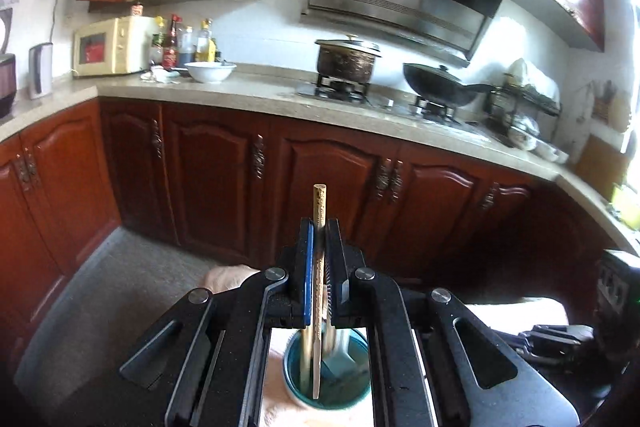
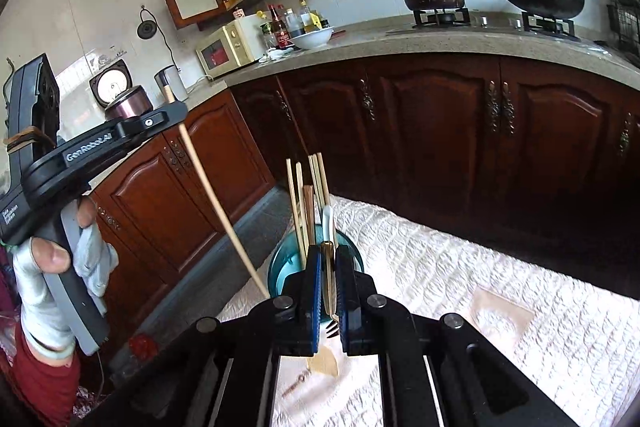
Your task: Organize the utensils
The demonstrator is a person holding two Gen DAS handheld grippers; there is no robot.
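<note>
My left gripper (image 1: pixel 319 227) is shut on a pale wooden chopstick (image 1: pixel 319 211) and holds it upright, its lower end inside the teal cup (image 1: pixel 352 393) below. The same gripper (image 2: pixel 170 115) and chopstick (image 2: pixel 216 203) show at the left of the right wrist view, the stick slanting down to the cup (image 2: pixel 280 267). My right gripper (image 2: pixel 329 255) is shut on a gold-handled fork (image 2: pixel 329 291), tines pointing back toward the camera, right beside the cup. The cup holds several chopsticks (image 2: pixel 304 203) and a white spoon (image 2: pixel 328 223).
The cup stands on a white quilted cloth (image 2: pixel 460 291) over a table. Red-brown cabinets (image 1: pixel 224 171) and a stone counter (image 1: pixel 256 95) with microwave (image 1: pixel 112 45), white bowl (image 1: pixel 210 71), pot (image 1: pixel 346 61) and wok (image 1: pixel 440 83) lie beyond. A brown utensil (image 2: pixel 322 363) lies on the cloth.
</note>
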